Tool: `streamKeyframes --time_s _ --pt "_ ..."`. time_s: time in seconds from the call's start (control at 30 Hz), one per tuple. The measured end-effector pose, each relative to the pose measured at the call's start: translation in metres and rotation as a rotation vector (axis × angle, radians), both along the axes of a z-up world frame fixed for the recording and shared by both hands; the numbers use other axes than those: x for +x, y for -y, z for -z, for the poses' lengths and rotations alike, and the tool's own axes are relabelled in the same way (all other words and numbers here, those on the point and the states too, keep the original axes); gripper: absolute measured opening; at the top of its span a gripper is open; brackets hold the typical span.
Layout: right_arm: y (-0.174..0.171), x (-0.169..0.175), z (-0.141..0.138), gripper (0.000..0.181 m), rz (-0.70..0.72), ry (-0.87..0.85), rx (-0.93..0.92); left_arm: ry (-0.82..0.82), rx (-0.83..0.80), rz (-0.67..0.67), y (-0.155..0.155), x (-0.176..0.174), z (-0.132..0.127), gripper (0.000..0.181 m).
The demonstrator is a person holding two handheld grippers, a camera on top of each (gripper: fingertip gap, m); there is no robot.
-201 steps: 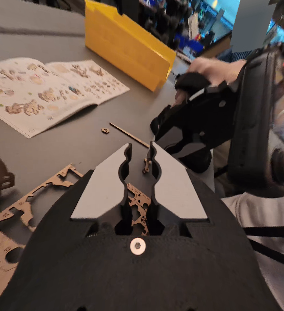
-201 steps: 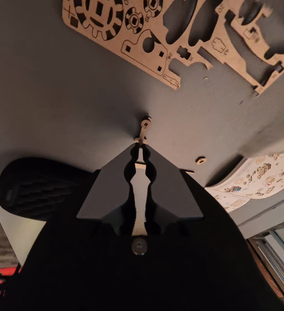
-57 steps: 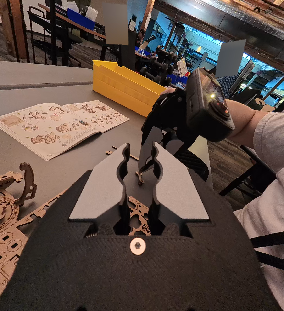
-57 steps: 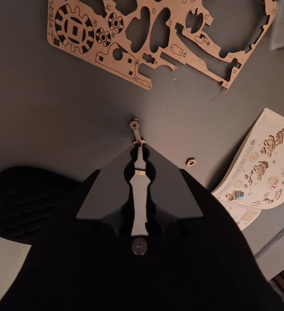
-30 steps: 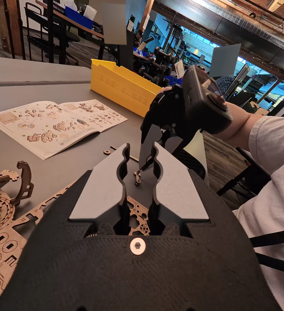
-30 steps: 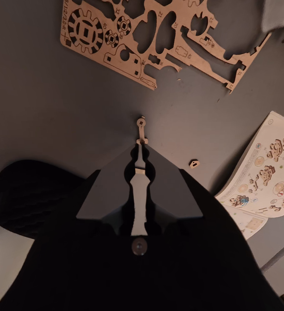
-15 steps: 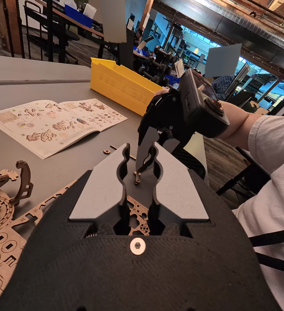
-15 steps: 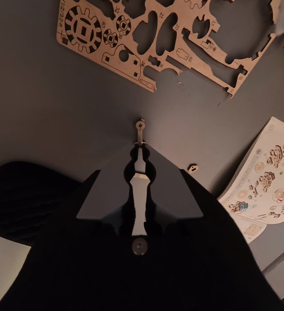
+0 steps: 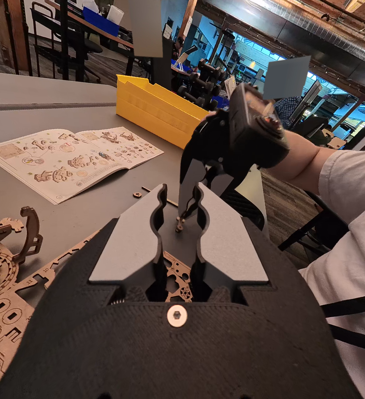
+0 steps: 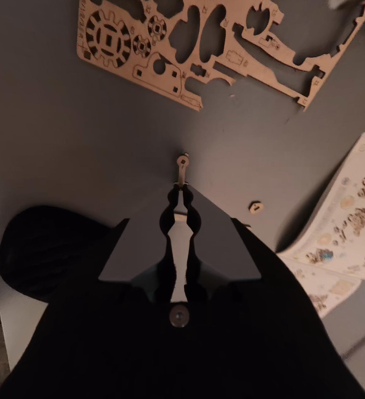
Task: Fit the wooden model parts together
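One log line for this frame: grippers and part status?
right hand-held gripper: shut on small wooden lever piece, above grey table | left hand-held gripper: open, empty | laser-cut wooden parts sheet: flat on table

Yellow bin [image 9: 155,112] on grey table [image 9: 47,101], office chair [image 9: 75,43] beyond

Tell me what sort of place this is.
Probably a shared workshop or lab: exposed ceiling ducting, a dumbbell rack, other desks and chairs, and a grey worktable with a yellow parts bin.
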State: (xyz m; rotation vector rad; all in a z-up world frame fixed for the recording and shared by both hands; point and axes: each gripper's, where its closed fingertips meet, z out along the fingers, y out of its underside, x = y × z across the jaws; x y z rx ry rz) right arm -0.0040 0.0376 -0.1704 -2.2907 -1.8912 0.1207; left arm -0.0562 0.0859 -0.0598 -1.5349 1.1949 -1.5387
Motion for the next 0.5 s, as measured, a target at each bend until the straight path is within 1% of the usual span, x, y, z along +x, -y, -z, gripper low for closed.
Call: streamKeyframes --time_s 0.03,0.1,0.17,0.2,0.27,0.33,0.37,0.4,0.43,0.5 --pt "-0.001 0.002 -0.004 0.002 -0.004 0.013 0.021 -0.001 -0.002 0.0 0.0 0.0 0.0 0.024" --pt "0.001 -0.003 -0.011 0.002 0.007 -0.026 0.022 0.001 -0.006 0.002 0.0 0.0 0.0 0.024" --pt "0.002 0.005 0.004 0.002 0.014 0.021 -0.002 -0.002 -0.002 0.003 0.0 0.001 0.0 0.024" --pt "0.003 0.003 0.006 0.002 0.016 0.007 -0.012 -0.004 0.001 0.004 0.001 0.001 0.001 0.024" --pt "0.001 0.007 -0.004 0.002 0.012 0.031 0.015 -0.011 0.005 0.0 0.0 0.001 0.002 0.024" --pt "0.002 0.004 -0.01 0.002 0.024 -0.001 0.013 -0.007 0.0 -0.001 0.0 0.001 0.001 0.024" --pt "0.005 0.003 -0.002 0.001 0.029 -0.002 -0.018 -0.004 -0.003 0.001 0.0 0.001 0.001 0.024" --pt "0.007 0.009 0.008 0.005 0.022 0.049 -0.038 -0.005 -0.003 0.002 0.0 0.002 0.001 0.024" --pt "0.006 0.002 0.002 0.002 0.015 0.001 -0.022 -0.009 -0.001 0.002 0.0 0.002 0.002 0.024" --pt "0.002 0.008 -0.006 0.002 0.013 0.047 0.019 -0.016 0.005 0.002 0.001 0.002 0.003 0.024"
